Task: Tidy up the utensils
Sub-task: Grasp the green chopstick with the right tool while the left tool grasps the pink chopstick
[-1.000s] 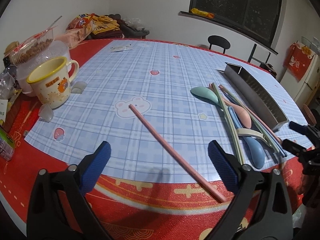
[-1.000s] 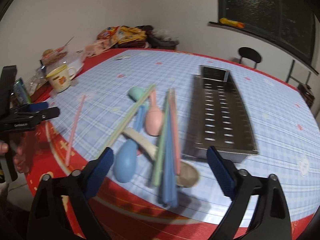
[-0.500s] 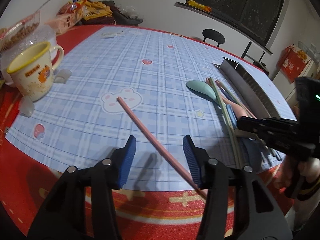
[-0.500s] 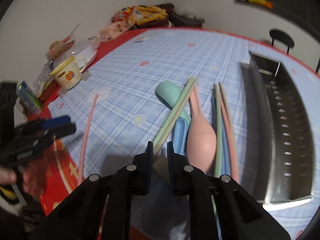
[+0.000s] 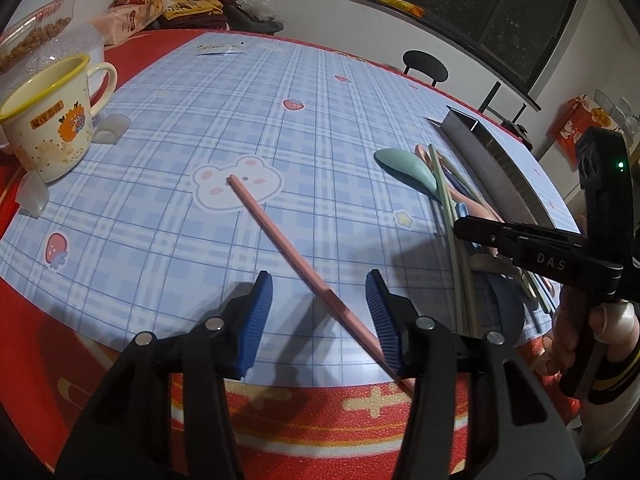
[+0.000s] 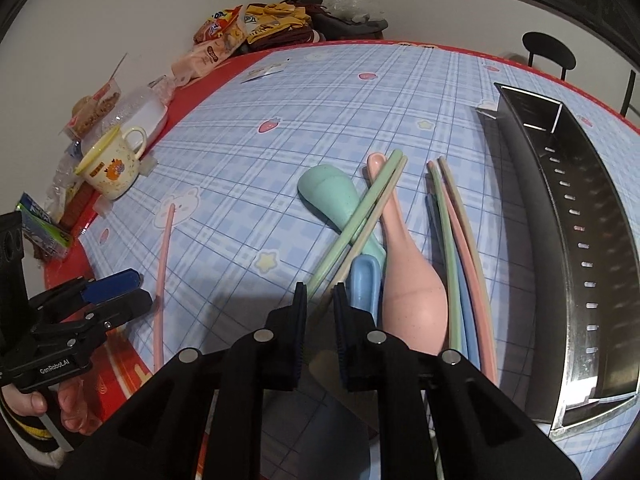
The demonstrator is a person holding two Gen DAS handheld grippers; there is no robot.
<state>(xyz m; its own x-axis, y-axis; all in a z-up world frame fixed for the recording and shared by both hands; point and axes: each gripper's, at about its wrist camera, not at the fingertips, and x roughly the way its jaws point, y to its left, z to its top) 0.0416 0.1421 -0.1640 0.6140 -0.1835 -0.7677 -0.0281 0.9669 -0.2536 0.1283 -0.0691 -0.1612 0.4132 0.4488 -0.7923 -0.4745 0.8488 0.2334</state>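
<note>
- L tool [image 5: 319,314]: jaws half-wide, astride pink chopstick [image 5: 280,240] lying on bench [image 5: 168,264], not pinching yet; centre it, then close.
- R tool [image 6: 320,300]: jaws narrow, clamping a green chopstick [image 6: 356,224] beside spoons; lift straight toward metal tray [image 6: 576,216].

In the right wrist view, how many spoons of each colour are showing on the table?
teal spoon: 1
pink spoon: 1
blue spoon: 1
Total showing: 3
</note>
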